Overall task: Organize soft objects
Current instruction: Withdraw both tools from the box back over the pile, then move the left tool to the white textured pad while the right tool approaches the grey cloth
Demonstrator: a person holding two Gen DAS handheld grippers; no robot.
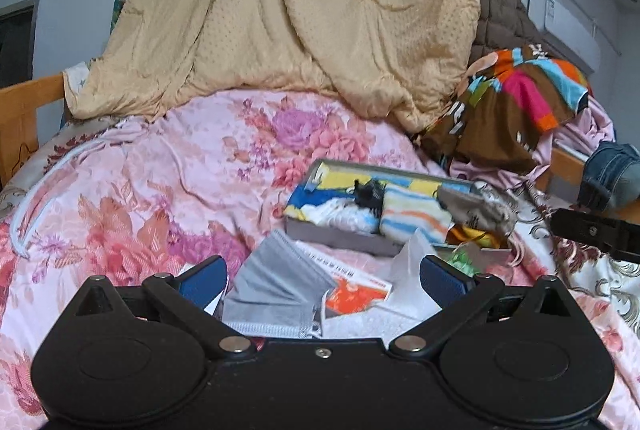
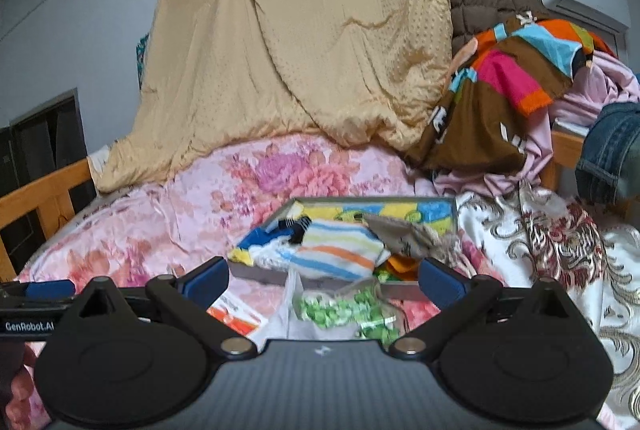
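A: Soft objects are seen gathered in a grey tray (image 1: 340,234) at the centre right of the left wrist view: a striped rolled towel (image 1: 414,216), white cloth and a beige pouch (image 1: 476,208) are packed side by side, presumably so they stay sorted.

B: And what is left outside it?

A: A grey folded cloth (image 1: 276,286) is seen low in the frame, between the fingers of the left gripper (image 1: 322,276), lying on the floral bedspread (image 1: 140,182) beside an orange-printed card (image 1: 352,292). A clear bag of green pieces (image 2: 344,312) is found just in front of the tray in the right wrist view.

B: How are the grippers held?

A: The left gripper is spread wide and nothing is grasped. The right gripper (image 2: 324,278) is likewise held fully apart and empty, above the bag.

B: Why so wide?

A: It is judged that a bulky, yielding item is being approached; a broad opening lets loose fabric be enclosed. The tan quilt (image 1: 288,10) at the upper centre is hung out of the way.
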